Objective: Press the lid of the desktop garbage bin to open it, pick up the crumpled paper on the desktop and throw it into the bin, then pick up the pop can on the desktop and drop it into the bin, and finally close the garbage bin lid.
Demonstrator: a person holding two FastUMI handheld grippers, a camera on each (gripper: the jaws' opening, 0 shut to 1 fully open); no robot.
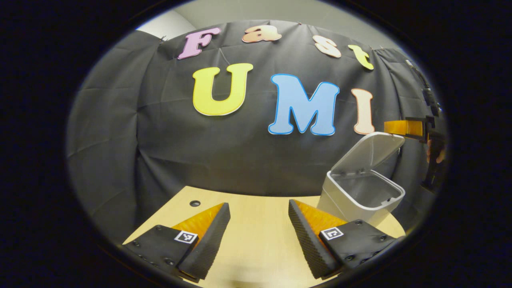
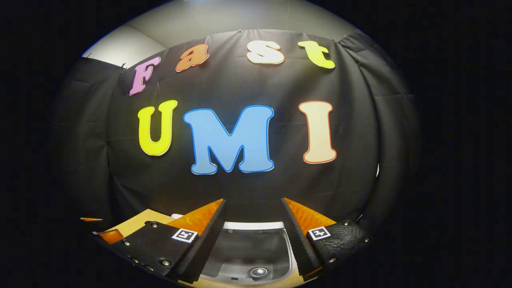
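Directly below right tongs (image 2: 253, 202): open bin (image 2: 248, 248); left tongs (image 1: 259, 206) empty.

light wooden table (image 1: 256, 236), pale grain, one small dark round hole (image 1: 195, 203) near its far left edge. standing on it at the far right: a white garbage bin (image 1: 360, 200), lid (image 1: 370, 152) raised, tilted back.

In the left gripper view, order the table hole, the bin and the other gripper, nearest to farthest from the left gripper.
1. Table hole, ahead on the left.
2. Bin, lid up, ahead on the right.
3. Right gripper, above and beyond the bin's lid, far right.
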